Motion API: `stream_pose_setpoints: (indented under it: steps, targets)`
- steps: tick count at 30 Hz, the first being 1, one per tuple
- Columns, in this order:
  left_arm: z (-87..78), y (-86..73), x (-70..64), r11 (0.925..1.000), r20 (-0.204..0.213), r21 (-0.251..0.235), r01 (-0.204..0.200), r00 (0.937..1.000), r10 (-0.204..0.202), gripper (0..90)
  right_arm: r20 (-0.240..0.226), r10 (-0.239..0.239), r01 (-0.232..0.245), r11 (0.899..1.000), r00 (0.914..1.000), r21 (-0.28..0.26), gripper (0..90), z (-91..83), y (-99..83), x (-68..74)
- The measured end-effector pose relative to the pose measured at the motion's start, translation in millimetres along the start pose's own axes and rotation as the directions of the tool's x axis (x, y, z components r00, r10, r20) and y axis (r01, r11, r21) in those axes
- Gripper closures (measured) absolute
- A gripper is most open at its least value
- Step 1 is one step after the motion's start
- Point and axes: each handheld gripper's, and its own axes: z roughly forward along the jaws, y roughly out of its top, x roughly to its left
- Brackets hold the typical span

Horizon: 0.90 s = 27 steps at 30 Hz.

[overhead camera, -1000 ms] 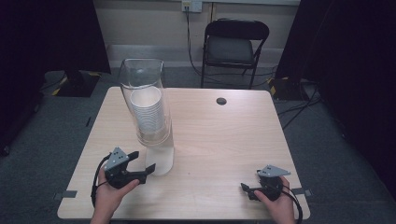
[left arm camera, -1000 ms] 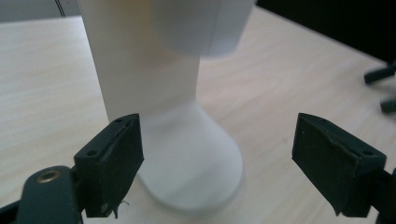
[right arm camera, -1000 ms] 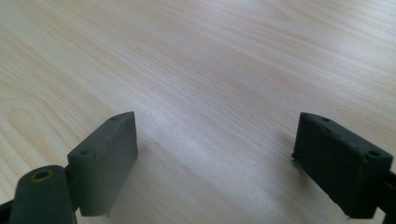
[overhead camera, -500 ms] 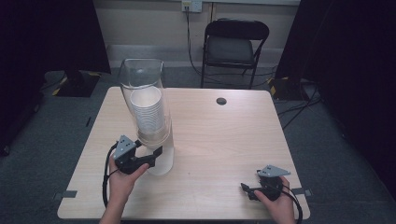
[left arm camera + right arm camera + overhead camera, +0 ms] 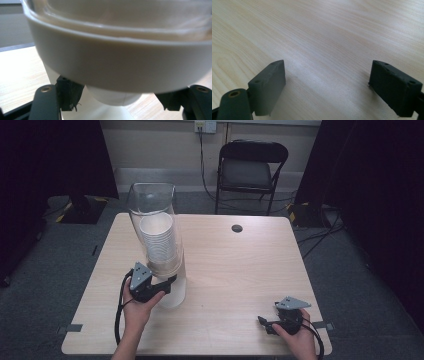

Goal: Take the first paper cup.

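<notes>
A tall clear dispenser tube stands on the left half of the table and holds a stack of white paper cups. Its cream ring looms close in the left gripper view, with the lowest cup's bottom poking out beneath. My left gripper is at the tube's base, open, one jaw on each side of that cup; a gap shows at the right jaw. My right gripper rests near the front right edge, open, with bare wood between its jaws.
The light wooden table has a small dark cable hole near its far edge. A black folding chair stands behind the table. Dark curtains hang at both sides.
My left gripper has moved forward and right until its jaws straddle the dispenser's base. The right gripper has stayed put.
</notes>
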Motion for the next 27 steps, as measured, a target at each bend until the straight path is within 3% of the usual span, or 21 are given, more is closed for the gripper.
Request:
stream_pose_setpoints:
  steps: [2, 7, 13, 18, 22, 25, 27]
  targets:
    - [1.8, -0.3, -1.1, 0.9997, -0.007, -0.019, -0.018, 0.9998, 0.018, 32.8, 0.000, 0.000, 0.000, 1.000, 1.0000, 0.000, 13.0, 0.0, 0.0, 0.0]
    - [3.5, -0.2, -2.3, 0.9991, -0.014, -0.042, 0.001, 0.9999, -0.001, 31.8, 0.002, -0.001, 0.001, 1.000, 1.0000, 0.000, 13.0, 0.0, 0.0, 0.0]
    - [3.9, -0.6, -2.0, 0.9980, -0.014, -0.062, -0.007, 0.9999, 0.006, 31.3, 0.001, -0.002, 0.002, 1.000, 1.0000, -0.001, 13.0, 0.0, 0.0, 0.0]
    - [4.4, 0.2, -1.7, 0.9971, -0.009, -0.076, 0.005, 0.9999, -0.006, 30.4, 0.001, -0.001, 0.001, 1.000, 1.0000, -0.001, 13.0, 0.0, 0.0, 0.0]
    - [5.0, -0.9, -1.0, 0.9987, -0.009, -0.050, -0.002, 1.0000, 0.001, 32.6, 0.000, -0.001, 0.001, 1.000, 1.0000, 0.000, 13.0, 0.0, 0.0, 0.0]
    - [5.2, -4.2, -1.4, 0.9971, -0.002, -0.076, -0.001, 1.0000, 0.000, 33.8, -0.001, -0.003, 0.003, 1.000, 1.0000, -0.002, 13.0, 0.2, 0.0, -0.1]
    - [5.0, -5.6, -2.7, 0.9967, -0.022, -0.081, -0.005, 0.9998, 0.003, 34.1, 0.000, -0.004, 0.004, 1.000, 1.0000, -0.002, 13.0, 0.2, 0.0, -0.1]
